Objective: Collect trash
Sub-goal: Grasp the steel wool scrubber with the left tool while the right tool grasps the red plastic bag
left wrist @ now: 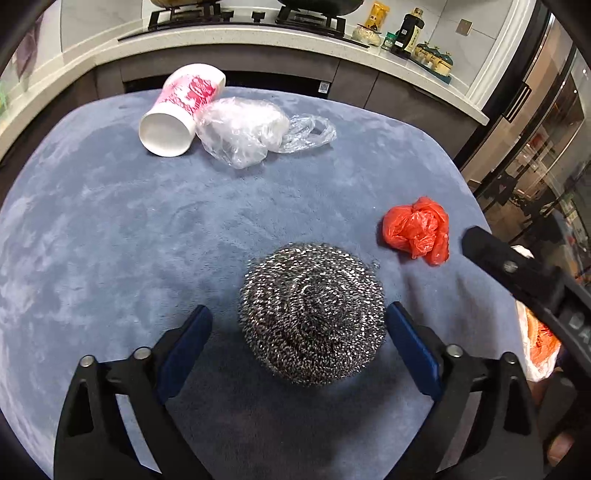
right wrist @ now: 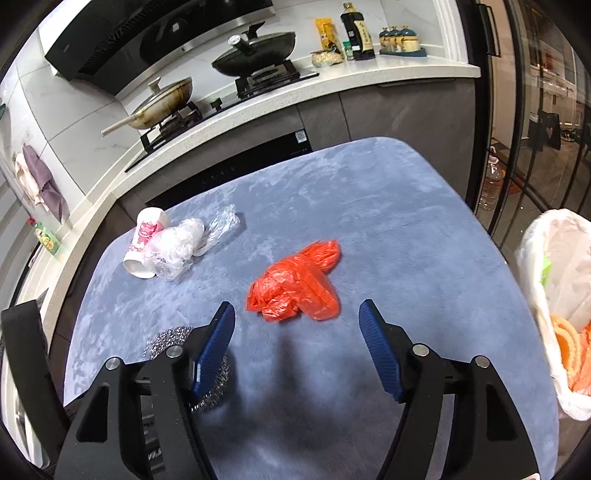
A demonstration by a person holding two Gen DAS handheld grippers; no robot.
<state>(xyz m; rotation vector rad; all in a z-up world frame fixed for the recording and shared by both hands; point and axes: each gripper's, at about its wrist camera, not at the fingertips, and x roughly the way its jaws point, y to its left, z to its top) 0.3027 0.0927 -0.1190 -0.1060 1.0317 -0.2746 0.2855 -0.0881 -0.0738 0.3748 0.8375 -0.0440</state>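
Pickup step. Left gripper (left wrist: pixel 299 325) wide, straddling steel scourer (left wrist: pixel 312 314), not pinching. Right gripper (right wrist: pixel 297 321) wide, empty, red bag (right wrist: pixel 295 286) at 12 o'clock. Next: close, carry to bin bag (right wrist: pixel 554 295) at 3 o'clock.

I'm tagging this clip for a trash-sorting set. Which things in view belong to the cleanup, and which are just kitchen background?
Part of the job:
steel wool scrubber
red plastic bag
clear plastic bag
paper cup
lined trash bin

Just lying about:
black wok
frying pan
sauce bottle
hanging cloths
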